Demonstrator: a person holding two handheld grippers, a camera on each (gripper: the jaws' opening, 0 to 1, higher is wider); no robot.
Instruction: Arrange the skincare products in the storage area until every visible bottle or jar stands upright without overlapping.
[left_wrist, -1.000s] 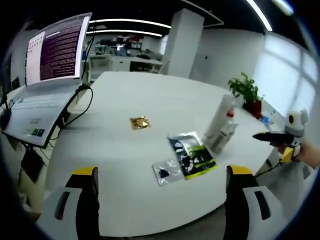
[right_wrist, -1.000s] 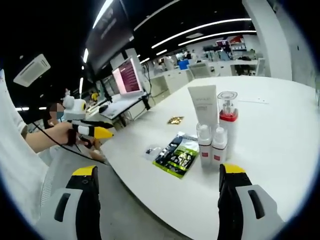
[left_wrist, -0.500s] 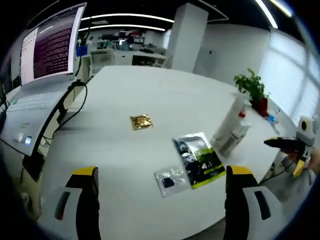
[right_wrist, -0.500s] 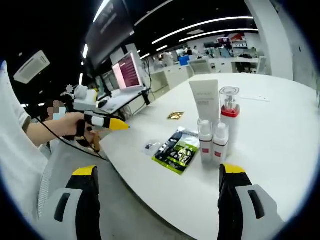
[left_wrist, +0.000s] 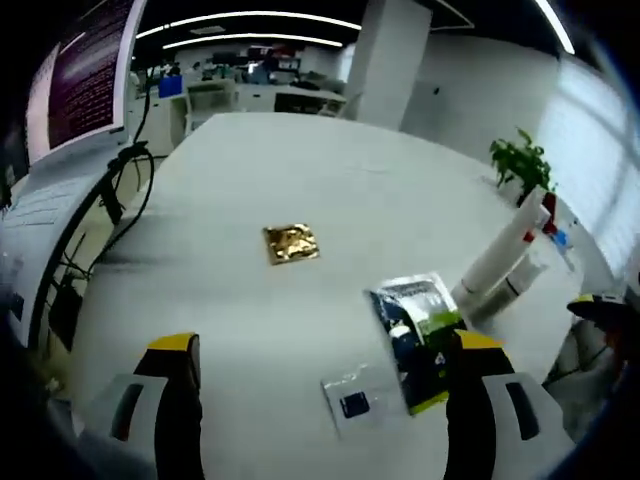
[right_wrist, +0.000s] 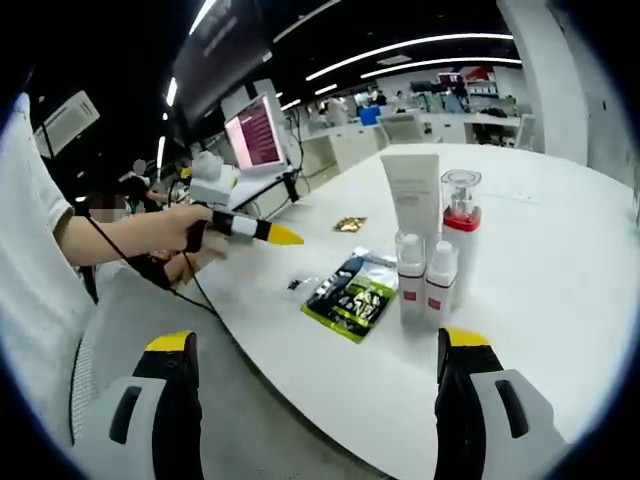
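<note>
From my seat, the right gripper view gives the cleanest look at the skincare stuff: a tall white tube (right_wrist: 412, 198) standing on its cap, a clear-capped pump bottle (right_wrist: 460, 235) with a red collar just beside it, and two small white bottles (right_wrist: 409, 279) (right_wrist: 438, 284) with red labels standing right in front of those, the pair side by side and apparently touching. All four are upright on the white table (right_wrist: 560, 260), bunched together near its near edge.

To their left lies a flat green-and-black sachet (right_wrist: 353, 290), next to it a small clear packet (right_wrist: 299, 289), and farther back a little gold packet (right_wrist: 349, 224) well apart from the bottles.

My right gripper (right_wrist: 313, 400) has its jaws spread wide with nothing between them, hovering off the table edge. My left gripper (right_wrist: 262, 231) shows up there too, held in a hand (right_wrist: 175, 230), yellow tips pointing toward the packets (from that angle the tips look like one point, so I go by its own camera).

In the left gripper view my jaws stand wide apart and empty, over the table, with the clear packet (left_wrist: 353, 402) and sachet (left_wrist: 418, 330) just ahead, the gold packet (left_wrist: 290, 243) beyond, and the tube (left_wrist: 502, 254) leaning in the fisheye. A monitor (left_wrist: 82, 78) sits far left, a potted plant (left_wrist: 525, 168) at the back.
</note>
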